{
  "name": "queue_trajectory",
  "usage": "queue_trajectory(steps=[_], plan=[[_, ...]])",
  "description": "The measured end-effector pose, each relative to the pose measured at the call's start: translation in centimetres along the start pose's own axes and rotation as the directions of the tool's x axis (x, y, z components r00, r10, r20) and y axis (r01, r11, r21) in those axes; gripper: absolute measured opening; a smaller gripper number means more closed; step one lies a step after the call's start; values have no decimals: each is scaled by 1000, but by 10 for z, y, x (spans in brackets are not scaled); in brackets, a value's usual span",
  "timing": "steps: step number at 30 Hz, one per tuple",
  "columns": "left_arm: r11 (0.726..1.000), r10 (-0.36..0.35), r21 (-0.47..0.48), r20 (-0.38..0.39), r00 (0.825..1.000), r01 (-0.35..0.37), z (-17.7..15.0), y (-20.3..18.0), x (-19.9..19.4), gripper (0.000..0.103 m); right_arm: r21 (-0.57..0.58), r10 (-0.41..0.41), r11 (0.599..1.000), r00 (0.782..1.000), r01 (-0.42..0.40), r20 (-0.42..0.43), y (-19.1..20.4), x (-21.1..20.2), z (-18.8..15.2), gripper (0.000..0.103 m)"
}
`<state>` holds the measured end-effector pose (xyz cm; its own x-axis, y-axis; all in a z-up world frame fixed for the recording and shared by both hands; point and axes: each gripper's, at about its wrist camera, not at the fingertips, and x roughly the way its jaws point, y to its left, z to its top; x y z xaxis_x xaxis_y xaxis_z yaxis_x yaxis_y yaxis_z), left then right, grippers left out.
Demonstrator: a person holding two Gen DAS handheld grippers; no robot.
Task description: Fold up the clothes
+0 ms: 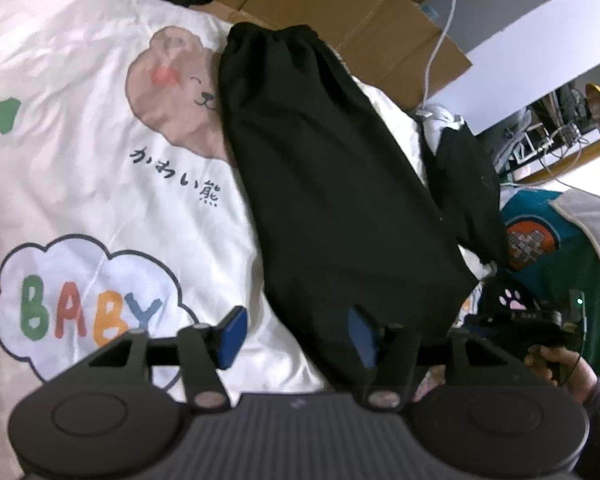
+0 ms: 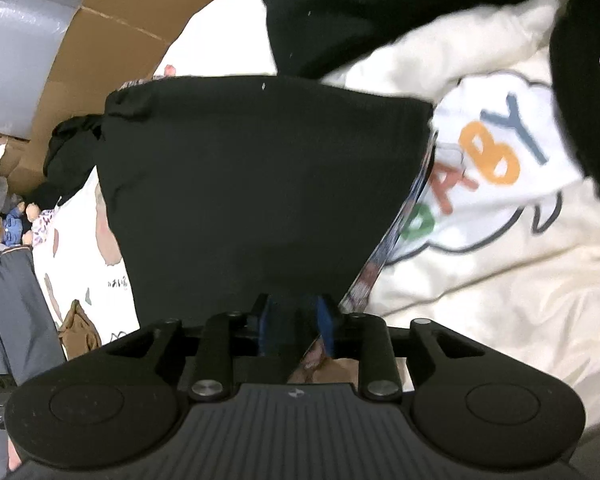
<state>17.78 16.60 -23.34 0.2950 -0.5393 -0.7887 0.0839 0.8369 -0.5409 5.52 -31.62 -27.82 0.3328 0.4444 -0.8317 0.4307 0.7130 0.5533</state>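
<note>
A soft cream bedsheet (image 1: 80, 184), printed with a brown bear and a "BABY" cloud, spreads beneath both grippers. On it lies the black garment (image 1: 324, 184), a long matte folded strip stretching ahead of the left gripper (image 1: 298, 334), whose blue-padded fingers (image 1: 233, 336) stand wide, the right pad against the cloth's near end. The right gripper (image 2: 296, 326) has its fingers pinched narrow on the garment's edge. Corrugated cardboard boxes (image 1: 340, 12) lie beyond.
</note>
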Motion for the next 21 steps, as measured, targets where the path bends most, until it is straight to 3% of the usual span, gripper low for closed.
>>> queue_trajectory(steps=[5,9,14,21], plan=[[999,28,36,-7,1000,-28,-5,-1,0,77,17,-6,1000,1000,6,-13,2,11,-13,29],[1000,-12,-23,-10,1000,12,-12,6,12,85,39,-15,999,999,17,-31,1,19,-19,29],[997,-59,-55,-35,998,57,-19,9,31,85,39,-56,998,998,57,-31,-1,23,-22,30],[997,-52,46,-71,996,56,-23,-4,47,85,27,-45,999,999,46,-12,7,18,-27,30]])
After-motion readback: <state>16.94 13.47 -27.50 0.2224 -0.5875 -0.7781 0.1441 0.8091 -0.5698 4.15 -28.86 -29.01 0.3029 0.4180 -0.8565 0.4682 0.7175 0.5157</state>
